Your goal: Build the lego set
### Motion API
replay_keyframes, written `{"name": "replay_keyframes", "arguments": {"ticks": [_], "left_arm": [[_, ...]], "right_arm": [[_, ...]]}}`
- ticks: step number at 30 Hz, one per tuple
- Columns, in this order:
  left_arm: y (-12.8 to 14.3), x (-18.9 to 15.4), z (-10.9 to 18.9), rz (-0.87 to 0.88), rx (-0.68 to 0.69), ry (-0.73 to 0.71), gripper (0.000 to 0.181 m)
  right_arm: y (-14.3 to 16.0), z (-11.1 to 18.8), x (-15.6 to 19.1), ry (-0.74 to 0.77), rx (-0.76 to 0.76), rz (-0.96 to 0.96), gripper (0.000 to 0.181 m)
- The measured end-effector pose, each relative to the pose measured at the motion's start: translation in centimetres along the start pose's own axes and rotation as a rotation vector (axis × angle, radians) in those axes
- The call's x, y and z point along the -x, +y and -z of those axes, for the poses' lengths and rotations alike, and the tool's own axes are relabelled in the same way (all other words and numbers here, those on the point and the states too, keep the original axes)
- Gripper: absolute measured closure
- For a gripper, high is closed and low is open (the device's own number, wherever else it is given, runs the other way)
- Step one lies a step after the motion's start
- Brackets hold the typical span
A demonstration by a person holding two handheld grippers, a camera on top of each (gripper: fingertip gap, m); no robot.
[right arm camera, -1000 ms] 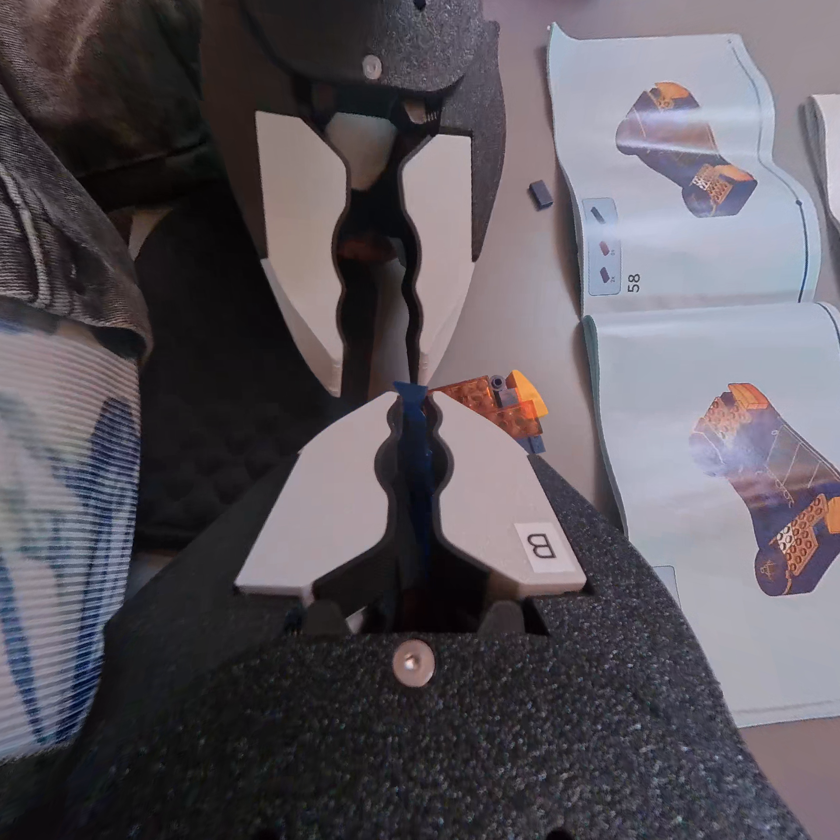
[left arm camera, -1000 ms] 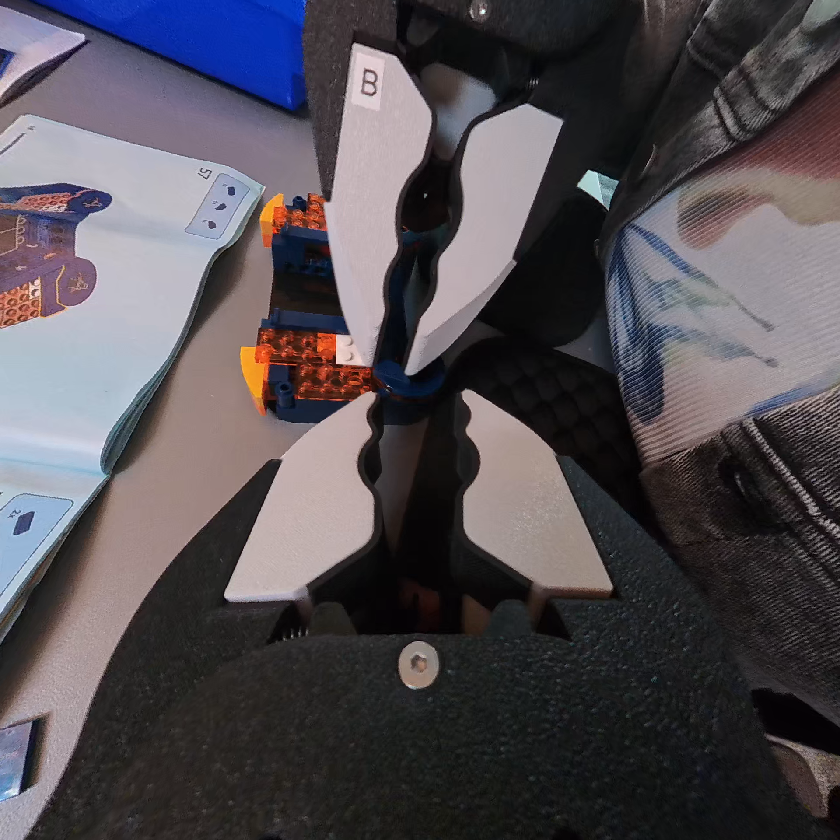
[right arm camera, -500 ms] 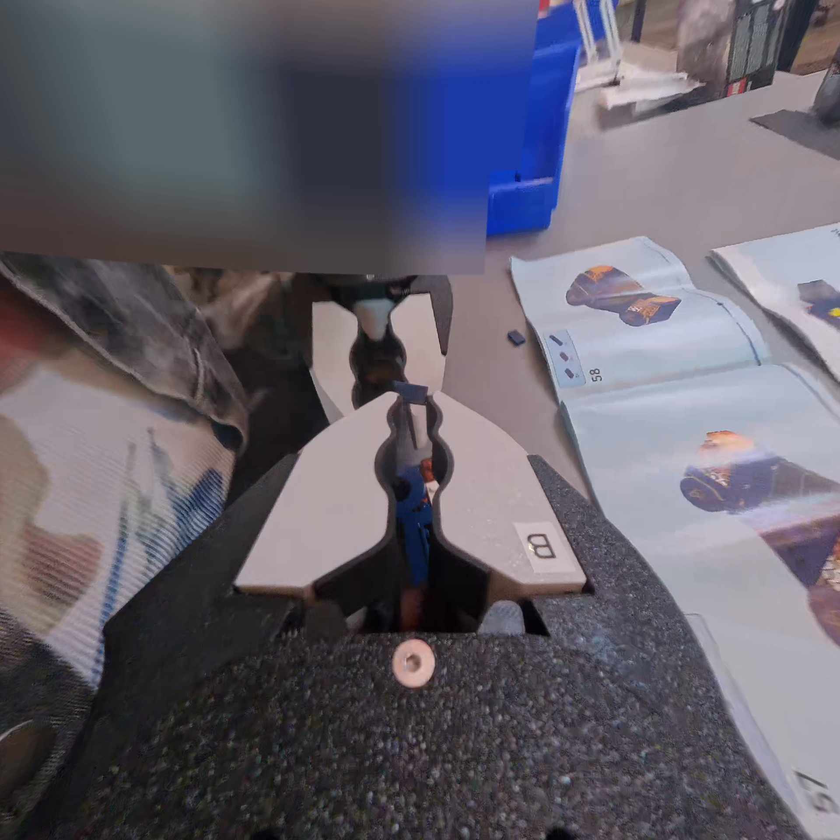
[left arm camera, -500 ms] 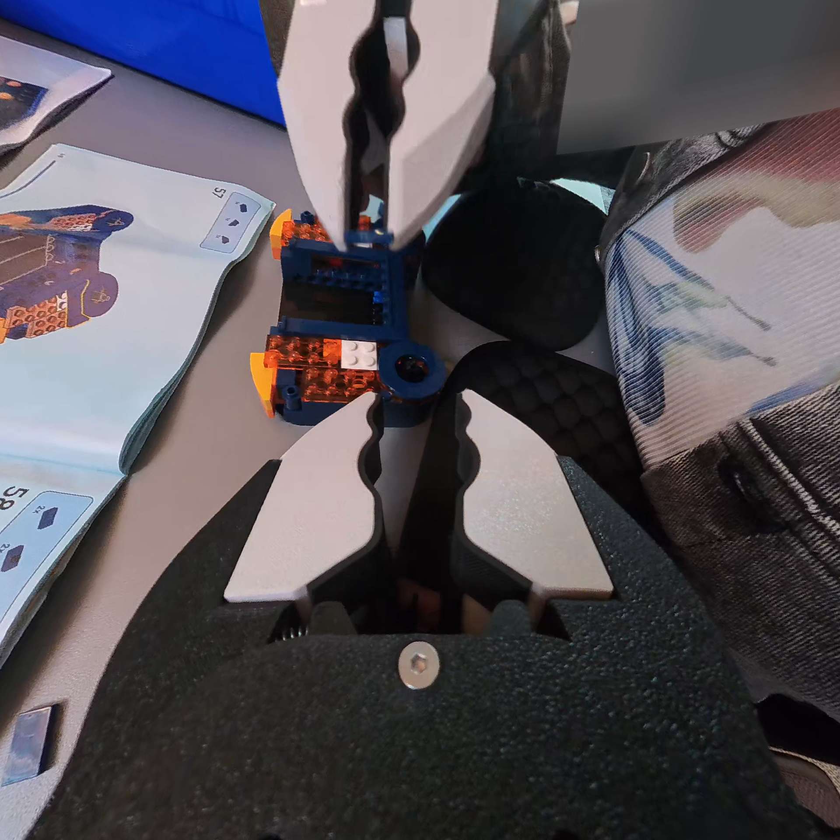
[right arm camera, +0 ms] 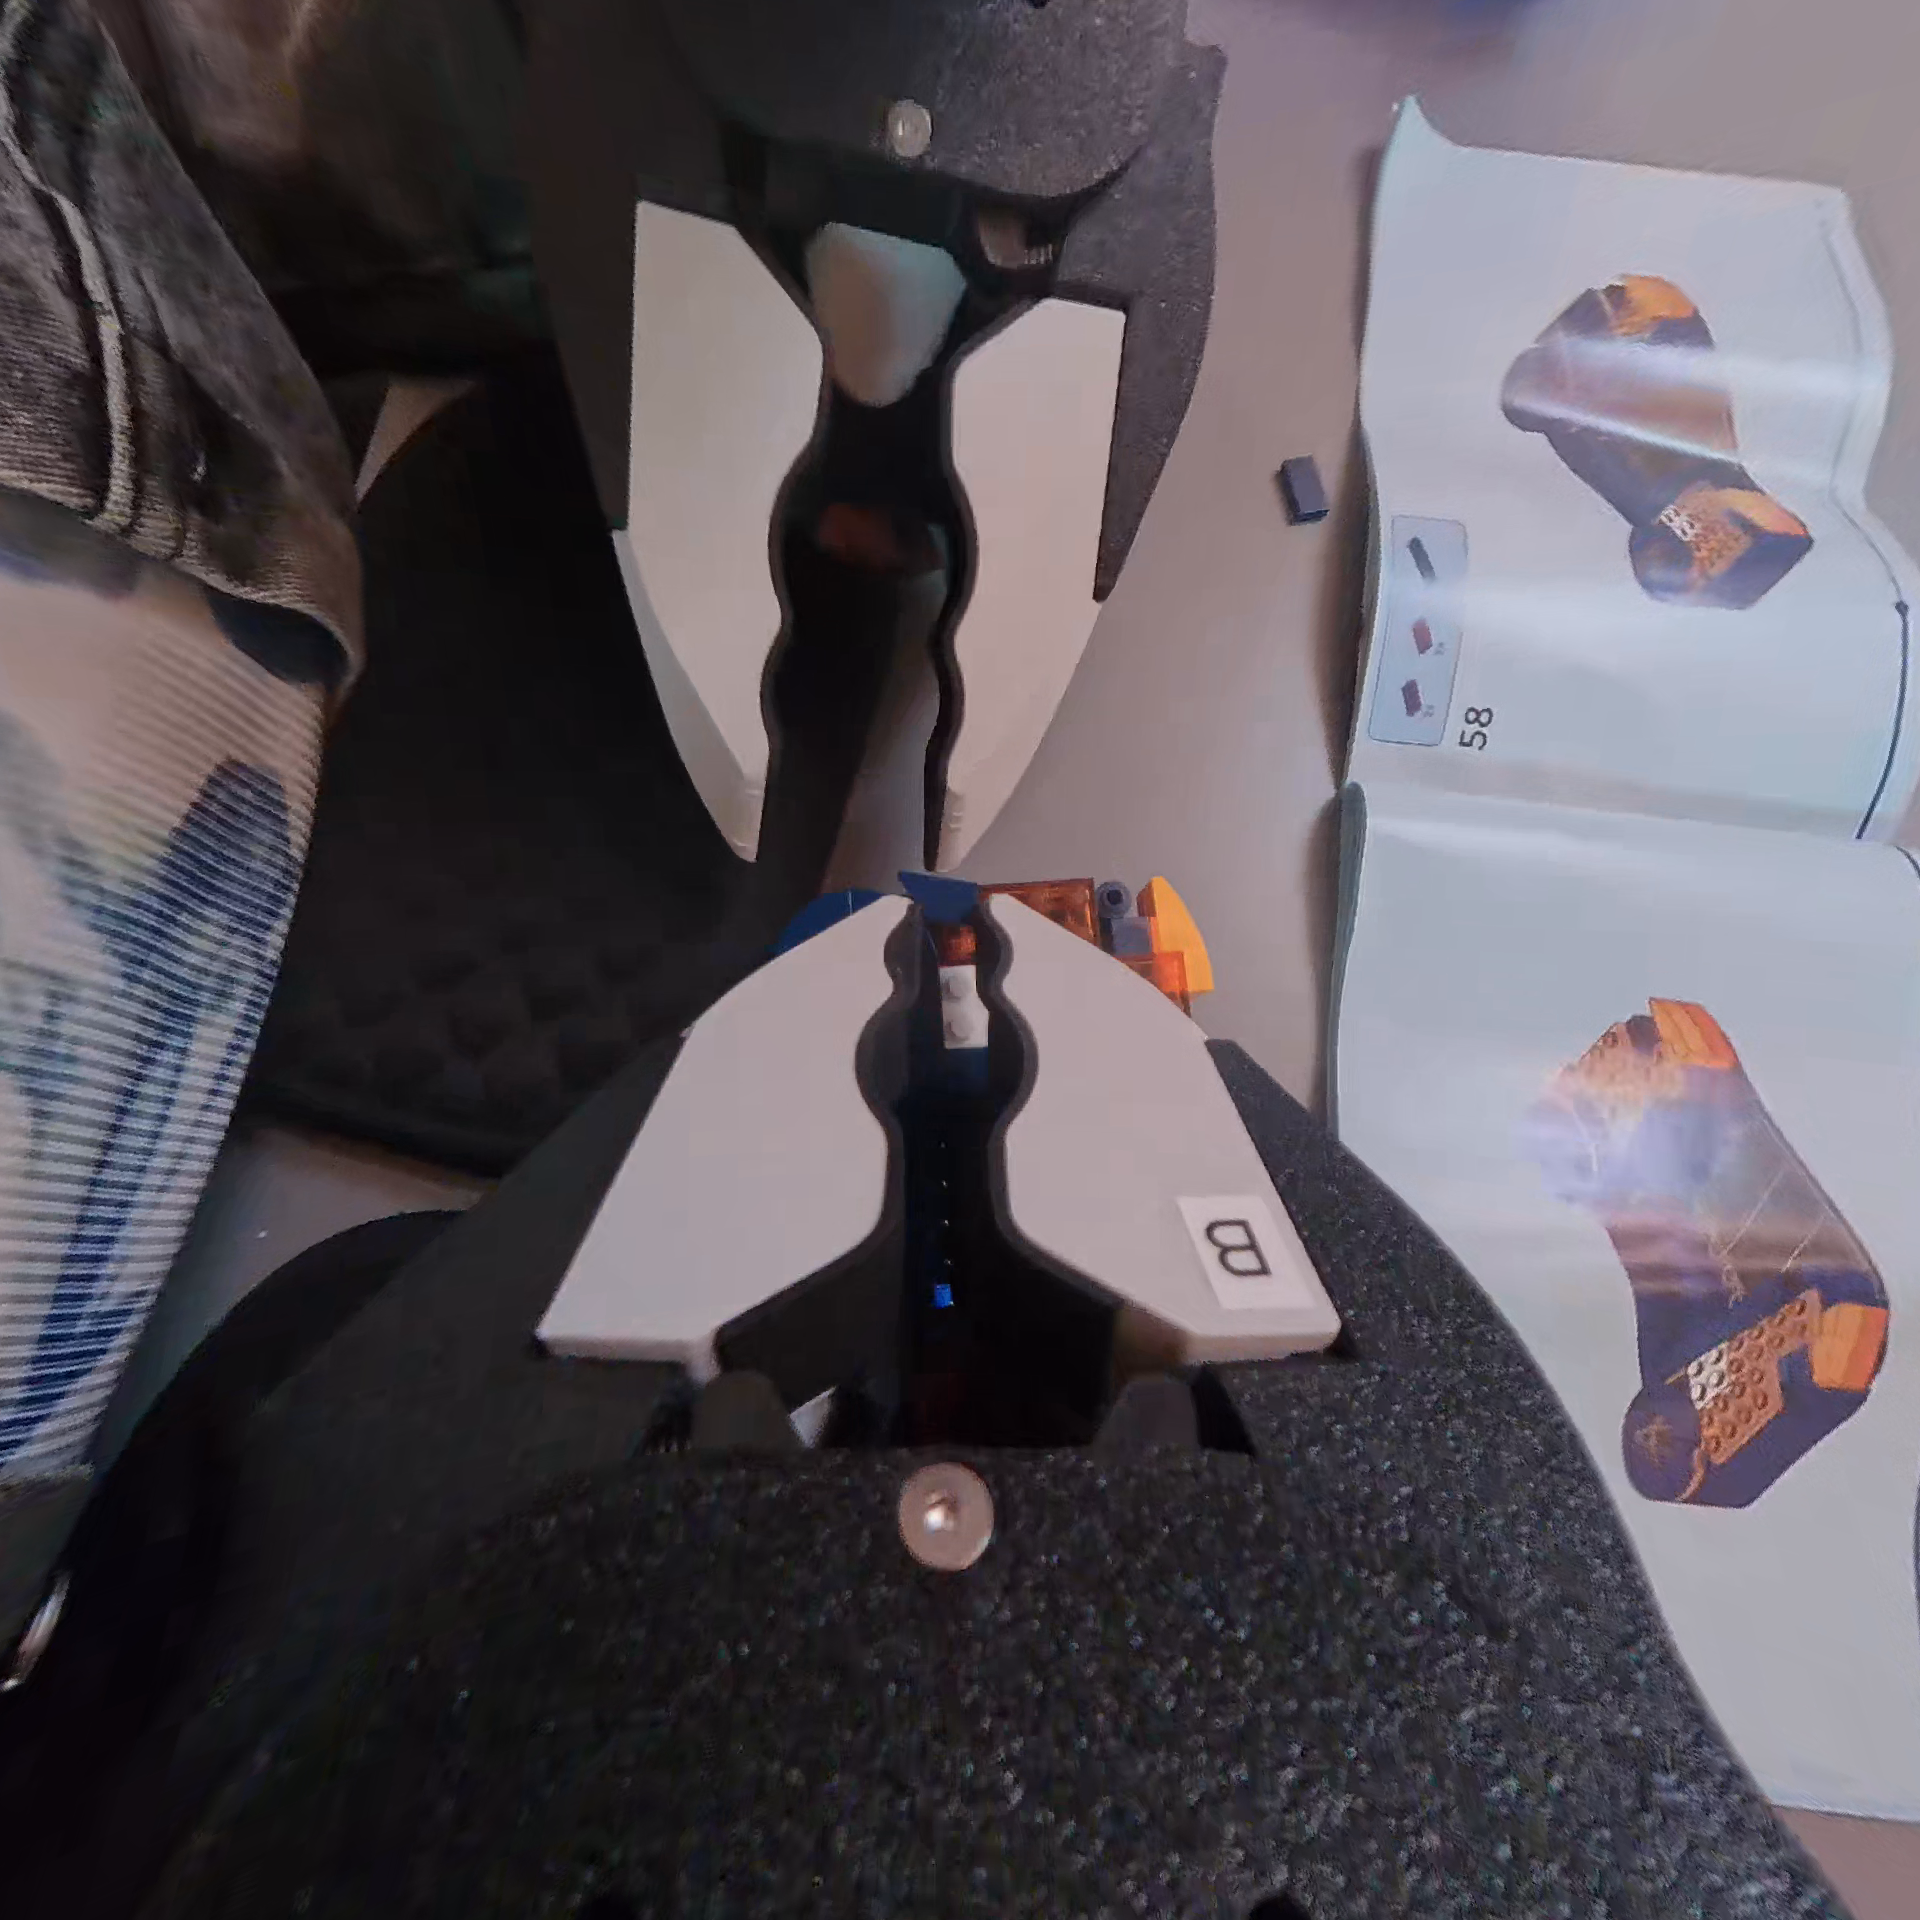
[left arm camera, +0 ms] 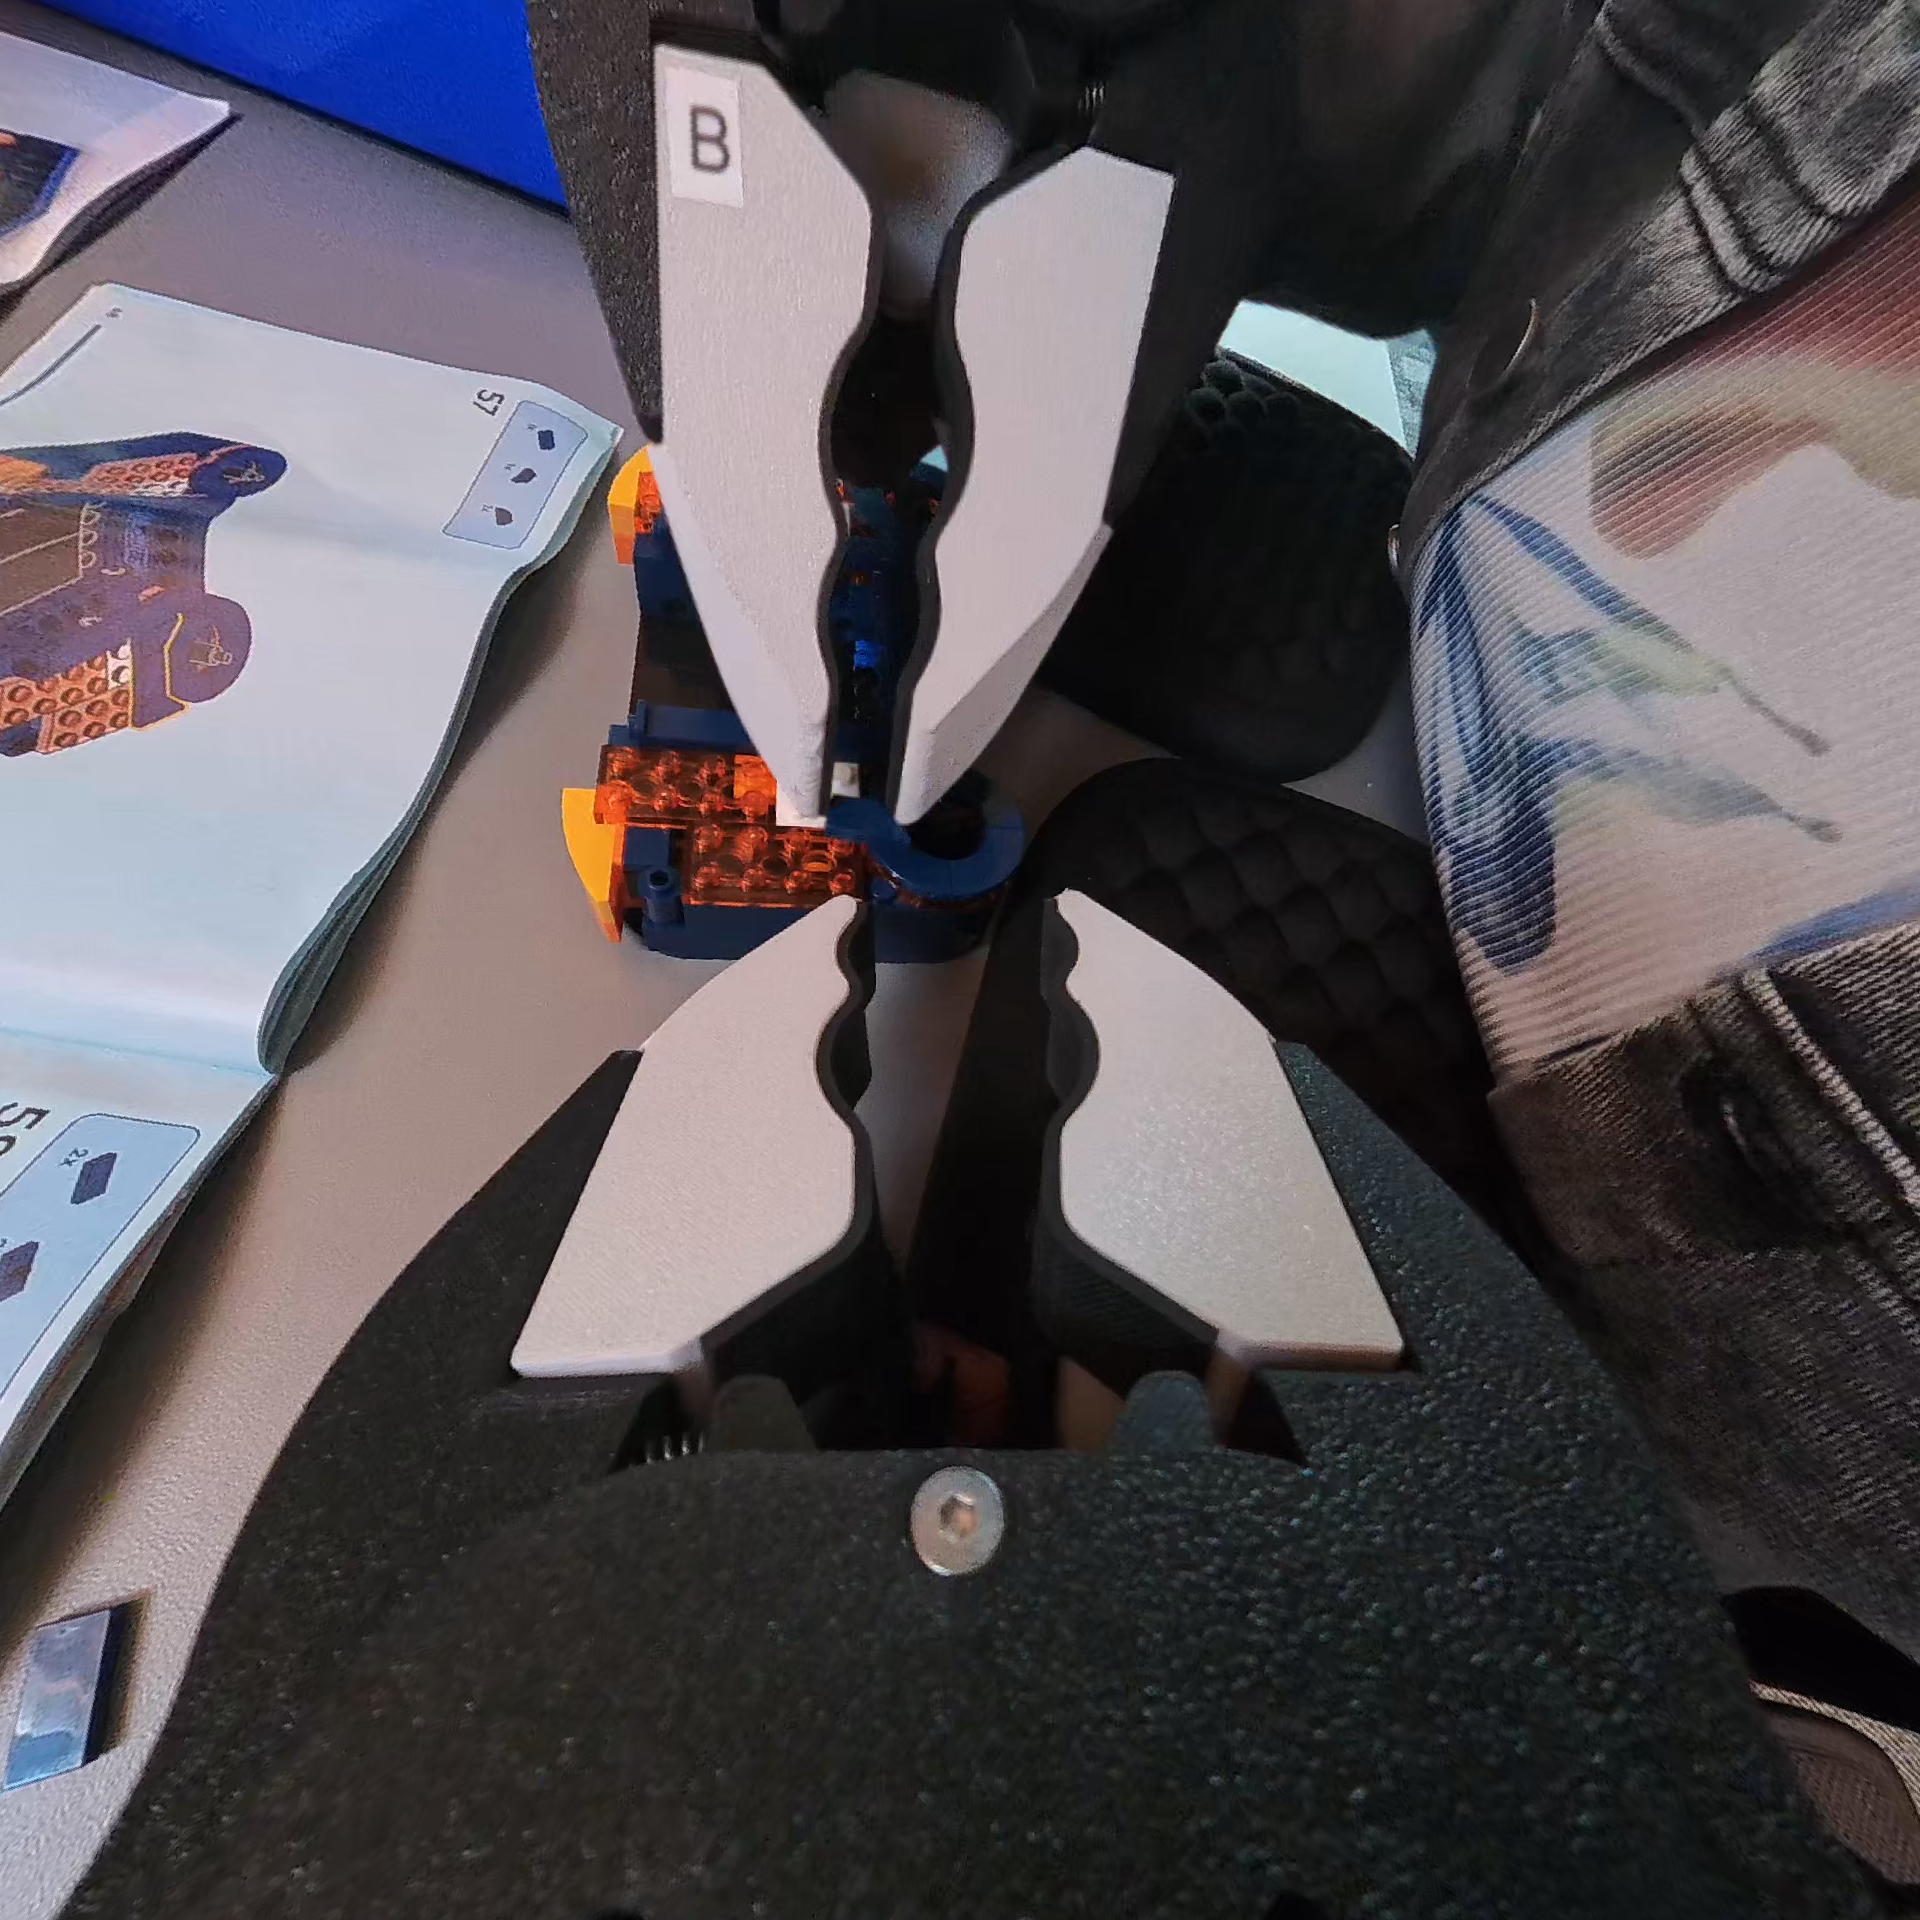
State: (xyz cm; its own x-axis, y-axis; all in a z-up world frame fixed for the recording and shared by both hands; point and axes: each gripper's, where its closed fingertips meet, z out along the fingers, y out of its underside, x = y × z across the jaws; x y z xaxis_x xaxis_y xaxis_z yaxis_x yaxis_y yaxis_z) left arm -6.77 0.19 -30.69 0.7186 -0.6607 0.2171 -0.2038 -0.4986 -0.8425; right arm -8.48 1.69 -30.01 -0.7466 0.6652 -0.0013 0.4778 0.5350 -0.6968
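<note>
Grey-fingered right gripper (left arm camera: pixel 857 805), lifted half a second ago, has dropped back, jaws nearly together on the navy-and-orange lego model (left arm camera: pixel 727 831) at frame centre. Left gripper (left arm camera: pixel 951 914) stays parted just below. Model's long axis runs up-frame, beside the instruction booklet (left arm camera: pixel 260 675).

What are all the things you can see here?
Lego model: one, dark blue and clear orange, on the table between the two grippers.
Instruction booklet: one, pale blue, lying open beside the model.
Loose brick: one, small and dark, on the table by the booklet.
Bin: one, blue, at the far edge.
Table: one, grey.
Right gripper: tips down on the model, a narrow gap between them.
Left gripper: open, empty, just short of the model.
Person's sleeve: striped, at the side.
</note>
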Motion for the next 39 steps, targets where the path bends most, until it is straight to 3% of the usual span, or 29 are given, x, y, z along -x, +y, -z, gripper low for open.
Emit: {"name": "replay_keyframes", "arguments": {"ticks": [6,28,35,39], "left_arm": [[0.06,-0.03,-0.06,0.002,0.006,0.003,0.151],[0.15,-0.39,-0.19,-0.009,0.020,0.020,0.152],[0.18,-0.47,-0.20,-0.010,0.022,0.025,0.152],[0.19,-0.48,-0.19,-0.010,0.023,0.025,0.152]], "right_arm": [[0.57,-0.76,0.02,-0.041,0.096,0.049,0.172],[0.69,-0.76,0.25,-0.134,0.202,0.114,0.169],[0.81,-0.53,-0.27,-0.137,0.200,0.098,0.167],[0.24,-0.27,-0.71,-0.130,0.101,0.041,0.181]]}}
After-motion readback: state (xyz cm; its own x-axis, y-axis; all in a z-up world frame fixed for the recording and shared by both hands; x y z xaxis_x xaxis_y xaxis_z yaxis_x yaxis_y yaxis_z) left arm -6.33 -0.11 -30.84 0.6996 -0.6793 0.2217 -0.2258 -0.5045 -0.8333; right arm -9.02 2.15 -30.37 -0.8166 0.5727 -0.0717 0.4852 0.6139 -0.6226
